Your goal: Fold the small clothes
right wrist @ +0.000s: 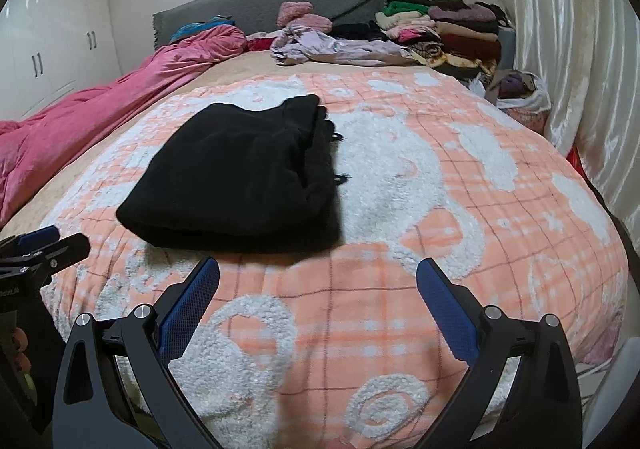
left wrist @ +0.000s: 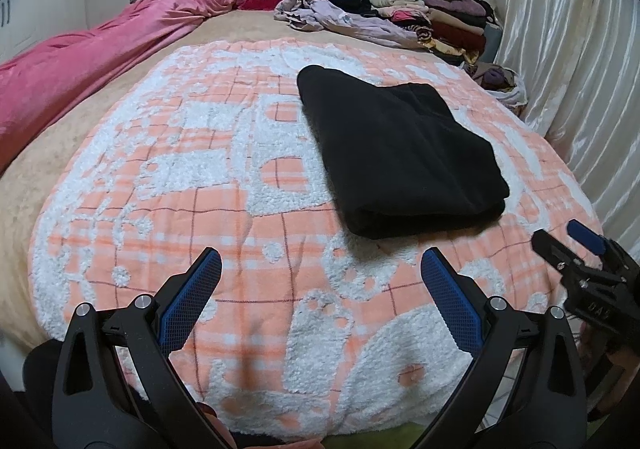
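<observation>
Judging from how things lie, I take the black garment point(left wrist: 400, 157) as folded: it sits as a thick, squared bundle on the peach-and-white blanket point(left wrist: 200, 177), just ahead of both tools and touched by neither. My left gripper point(left wrist: 320, 281) hangs above the blanket with its jaws spread wide and nothing between them; my right gripper point(right wrist: 318, 285) is the same, spread and empty. What looks left is the loose lilac garment point(left wrist: 340, 19) crumpled near the headboard, beside the stack of folded clothes point(left wrist: 436, 17). I cannot tell what kind of garment the black one is, nor how many layers it has. Its far edge looks ragged in the right wrist view. The bag point(right wrist: 520, 93) by the curtain hides its contents.
</observation>
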A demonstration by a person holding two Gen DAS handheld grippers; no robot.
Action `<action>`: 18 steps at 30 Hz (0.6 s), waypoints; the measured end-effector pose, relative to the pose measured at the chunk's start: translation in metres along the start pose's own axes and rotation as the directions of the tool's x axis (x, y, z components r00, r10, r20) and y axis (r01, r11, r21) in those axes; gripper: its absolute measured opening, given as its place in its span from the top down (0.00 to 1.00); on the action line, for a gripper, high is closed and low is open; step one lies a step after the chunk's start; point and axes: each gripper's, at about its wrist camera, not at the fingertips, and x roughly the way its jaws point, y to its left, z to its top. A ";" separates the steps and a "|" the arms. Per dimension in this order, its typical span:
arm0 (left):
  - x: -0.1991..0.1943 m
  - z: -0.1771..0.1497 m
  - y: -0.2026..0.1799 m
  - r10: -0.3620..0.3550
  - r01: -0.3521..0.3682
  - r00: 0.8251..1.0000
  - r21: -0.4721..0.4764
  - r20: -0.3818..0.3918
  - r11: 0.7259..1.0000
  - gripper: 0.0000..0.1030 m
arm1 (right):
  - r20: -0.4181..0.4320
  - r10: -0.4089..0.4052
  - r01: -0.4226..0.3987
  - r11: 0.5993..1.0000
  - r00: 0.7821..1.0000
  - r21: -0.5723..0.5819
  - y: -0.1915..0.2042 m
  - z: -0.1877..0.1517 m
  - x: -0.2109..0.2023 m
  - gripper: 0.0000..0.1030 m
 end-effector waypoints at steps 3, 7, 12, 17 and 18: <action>0.001 -0.001 0.003 0.021 -0.021 1.000 -0.001 -0.011 1.000 0.09 | -0.001 -0.042 0.042 0.999 0.999 0.012 -0.012 -0.001 -0.001 0.04; 0.005 -0.002 0.014 0.050 -0.050 0.999 0.002 -0.017 0.999 0.09 | -0.009 -0.130 0.130 0.990 0.991 0.052 -0.042 -0.007 -0.006 0.04; 0.008 0.006 0.048 0.074 -0.074 0.997 -0.053 -0.016 0.996 0.09 | -0.056 -0.314 0.319 0.928 0.948 0.191 -0.120 -0.028 -0.022 0.04; 0.010 0.030 0.138 0.201 -0.199 0.980 -0.190 -0.006 0.961 0.09 | -0.145 -0.579 0.589 0.726 0.802 0.354 -0.237 -0.071 -0.060 0.05; 0.012 0.036 0.161 0.242 -0.239 0.970 -0.210 -0.013 0.948 0.09 | -0.182 -0.633 0.647 0.659 0.752 0.383 -0.262 -0.082 -0.069 0.05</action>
